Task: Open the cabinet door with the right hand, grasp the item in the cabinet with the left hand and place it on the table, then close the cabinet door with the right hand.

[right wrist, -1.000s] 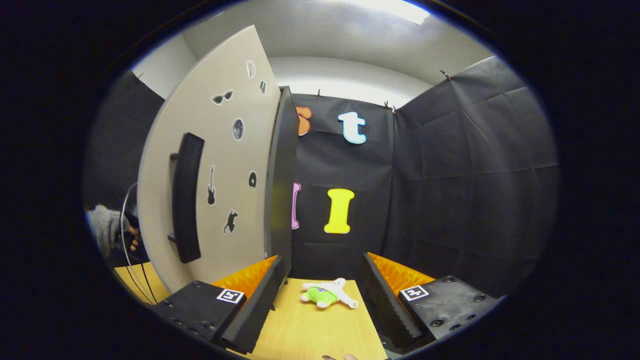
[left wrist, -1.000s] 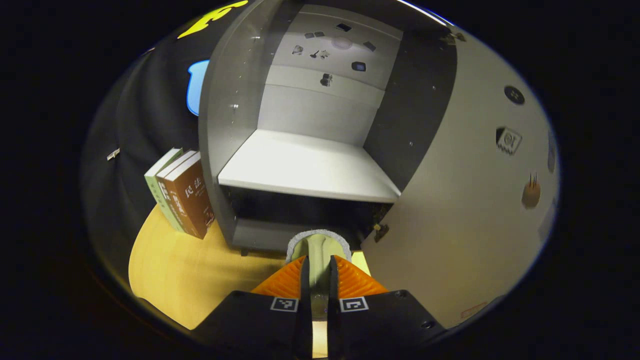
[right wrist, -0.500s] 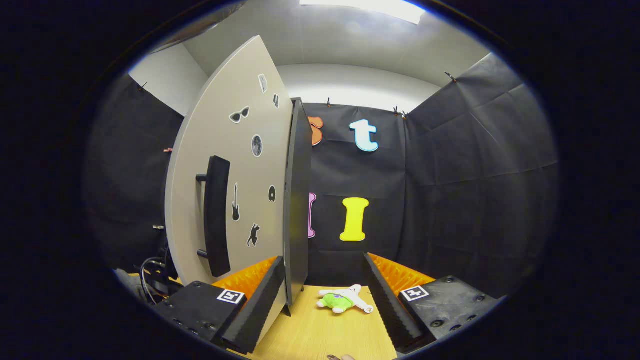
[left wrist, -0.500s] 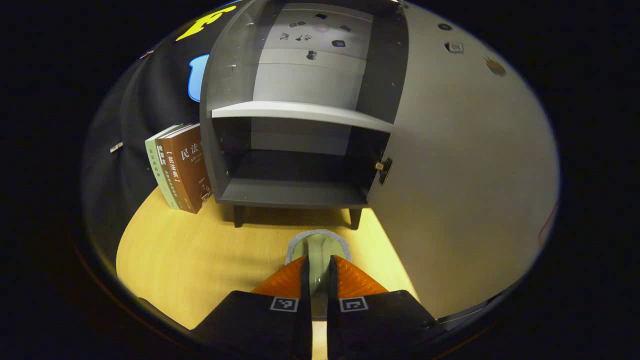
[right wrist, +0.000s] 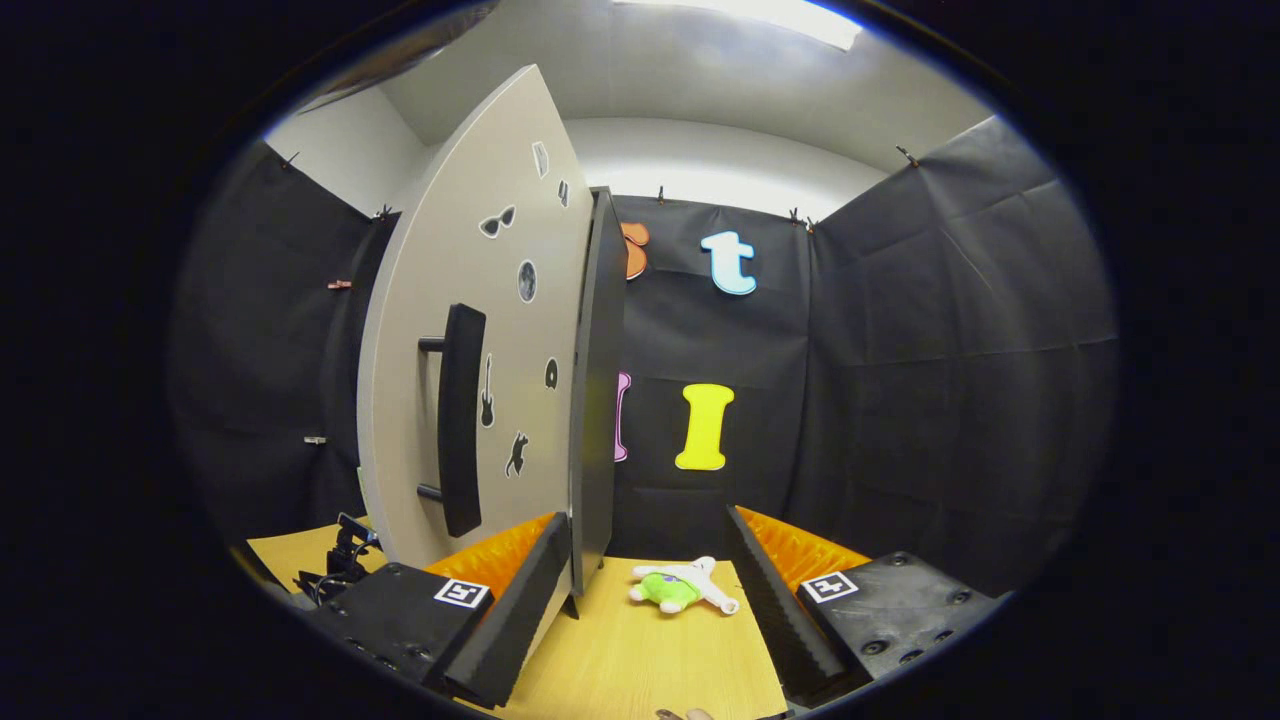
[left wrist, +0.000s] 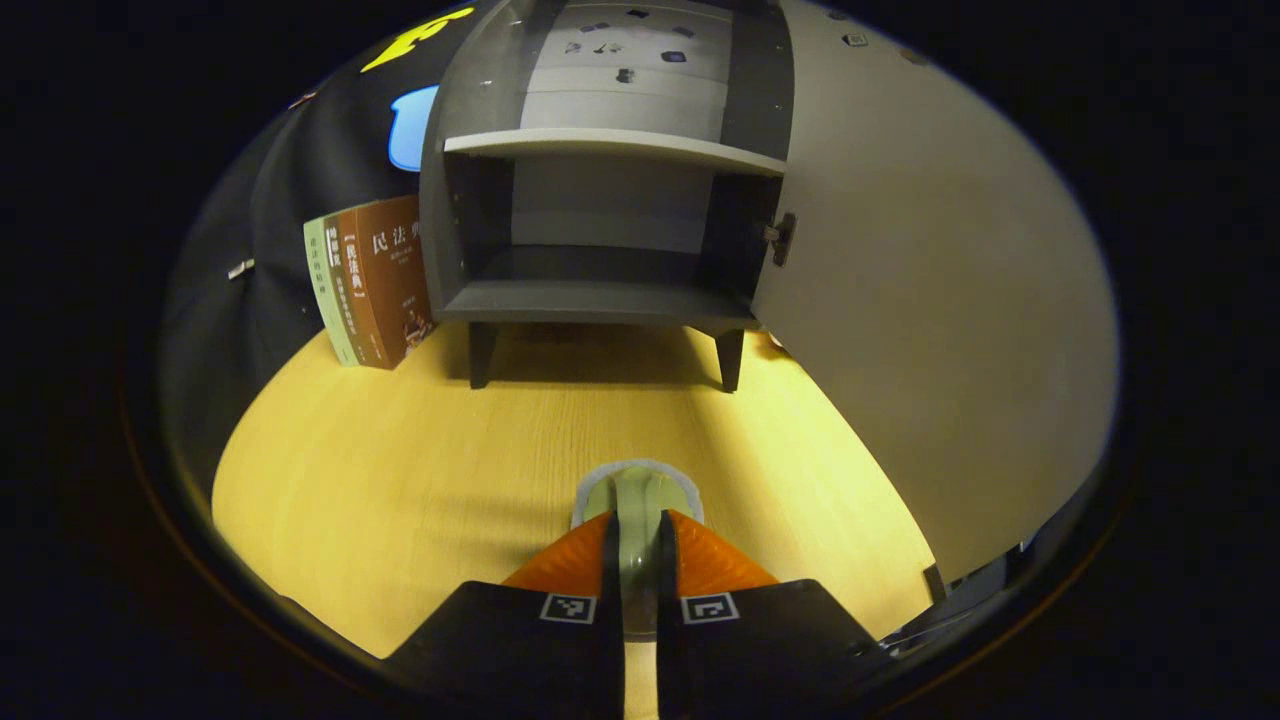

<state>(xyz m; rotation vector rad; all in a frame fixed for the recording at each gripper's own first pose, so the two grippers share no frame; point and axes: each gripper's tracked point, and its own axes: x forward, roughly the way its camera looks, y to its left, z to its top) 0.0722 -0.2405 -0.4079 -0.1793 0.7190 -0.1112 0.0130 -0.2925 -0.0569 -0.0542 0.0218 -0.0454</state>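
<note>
Two views. Left hand-held gripper [left wrist: 637,530] is clamped narrow on the item [left wrist: 637,490], a pale green piece with a grey fuzzy rim, both fingers [left wrist: 570,565] pressing its sides. It hangs over the bare counter [left wrist: 400,470], well out in front of the cabinet [left wrist: 600,200]; can't tell whether it touches the wood.

Cabinet is grey, on short dark legs, door [left wrist: 930,300] swung wide open at the right of the left gripper view. Lower compartment and the shelf [left wrist: 610,148] above it look bare. Small dark stickers high on the back panel, too small to make out.

Books [left wrist: 370,280] stand upright just left of the cabinet, touching its side. Brown spine carries Chinese characters, roughly "民法典"; the rest is too small to read.

Right hand-held gripper [right wrist: 640,590] is spread wide, holding nothing. Door's outer face [right wrist: 470,330] sits just beyond its left finger, with a black bar handle [right wrist: 460,420] and stickers: sunglasses, guitar, cat, round discs. A green-and-white plush [right wrist: 680,590] lies on the counter between the fingers, farther off. Square black-and-white markers on both gripper bodies.
</note>
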